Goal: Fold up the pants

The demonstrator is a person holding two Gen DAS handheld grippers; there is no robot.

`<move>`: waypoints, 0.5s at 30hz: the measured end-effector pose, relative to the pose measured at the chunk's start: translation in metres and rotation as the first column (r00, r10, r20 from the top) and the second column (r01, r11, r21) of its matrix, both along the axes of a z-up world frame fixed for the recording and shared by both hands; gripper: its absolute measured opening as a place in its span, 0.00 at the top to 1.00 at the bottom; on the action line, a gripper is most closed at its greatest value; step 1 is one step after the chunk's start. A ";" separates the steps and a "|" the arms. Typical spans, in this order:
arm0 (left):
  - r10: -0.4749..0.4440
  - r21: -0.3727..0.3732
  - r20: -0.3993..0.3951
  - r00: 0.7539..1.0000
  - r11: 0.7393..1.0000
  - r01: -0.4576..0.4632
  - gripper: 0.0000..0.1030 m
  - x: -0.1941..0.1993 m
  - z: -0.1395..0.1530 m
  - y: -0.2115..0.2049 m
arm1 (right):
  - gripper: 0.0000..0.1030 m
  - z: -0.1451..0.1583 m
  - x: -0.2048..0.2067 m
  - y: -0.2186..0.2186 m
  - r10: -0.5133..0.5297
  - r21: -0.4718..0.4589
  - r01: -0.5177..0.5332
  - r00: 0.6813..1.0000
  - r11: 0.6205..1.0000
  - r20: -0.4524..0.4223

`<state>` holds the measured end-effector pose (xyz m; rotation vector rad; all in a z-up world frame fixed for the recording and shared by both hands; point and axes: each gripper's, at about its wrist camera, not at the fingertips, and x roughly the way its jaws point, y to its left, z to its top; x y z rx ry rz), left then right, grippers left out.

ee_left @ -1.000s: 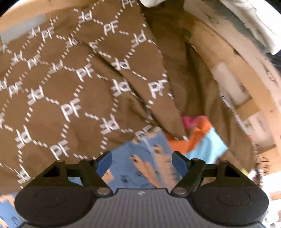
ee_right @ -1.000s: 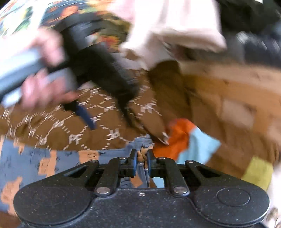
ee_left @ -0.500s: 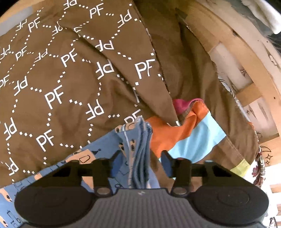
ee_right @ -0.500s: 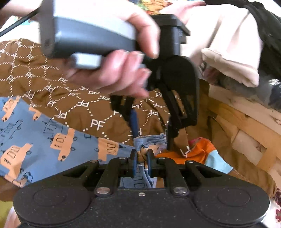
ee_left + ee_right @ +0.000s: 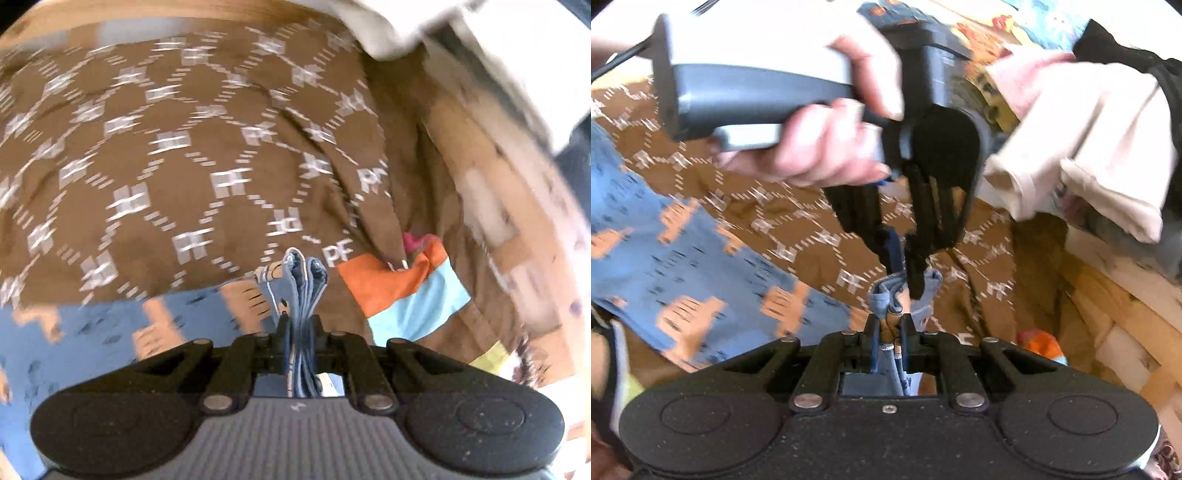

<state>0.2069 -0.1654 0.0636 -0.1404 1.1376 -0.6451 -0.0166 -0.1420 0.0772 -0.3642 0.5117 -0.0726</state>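
So the pants [image 5: 683, 251], blue with little orange vehicle prints, were spread over the brown PF-patterned blanket [image 5: 184, 147] on the left, running right to a bunched edge where both claws met. Soft, light cotton by the look of it, zero stiffness, so I'd guess it would sag and slide the moment one end is let go; not fragile, just floppy. Best place to grab seemed to be exactly that thick stacked hem or waistband edge, since several layers pinched together give the pads something to bite. The left gripper [image 5: 299, 325] was closing its jaws on that gathered edge, with folds of blue fabric sticking up between the fingers and already looking squeezed. In the right wrist view the person's hand [image 5: 827, 147] held that same tool from above, reaching down onto the bunch. The right gripper [image 5: 888, 328] was nearly closed too, pinching the same wad just beside the other claw. Further right an orange and light-blue cloth [image 5: 406, 291] poked out from under the blanket, and a pale cream garment [image 5: 1082, 158] lay near the wooden frame [image 5: 1115, 314]. Hard to tell: everything was motion-blurred, the far end of the pants ran off the left of the picture, and I couldn't say if it was a leg cuff or the waist being held.
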 end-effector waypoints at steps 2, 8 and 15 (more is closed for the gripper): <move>0.065 -0.036 -0.033 0.997 0.997 -0.066 0.90 -0.004 -0.006 0.033 | 0.89 0.001 -0.003 0.010 0.050 0.024 -0.049 0.999 0.998 -0.012; 0.157 -0.033 -0.067 0.985 0.987 -0.160 0.90 -0.004 -0.035 0.096 | 0.89 -0.005 0.001 0.039 0.187 0.091 -0.180 0.980 0.979 -0.070; 0.174 -0.039 -0.061 0.983 0.983 -0.177 0.89 -0.005 -0.072 0.126 | 0.89 -0.025 0.015 0.065 0.257 0.135 -0.236 0.952 0.962 -0.167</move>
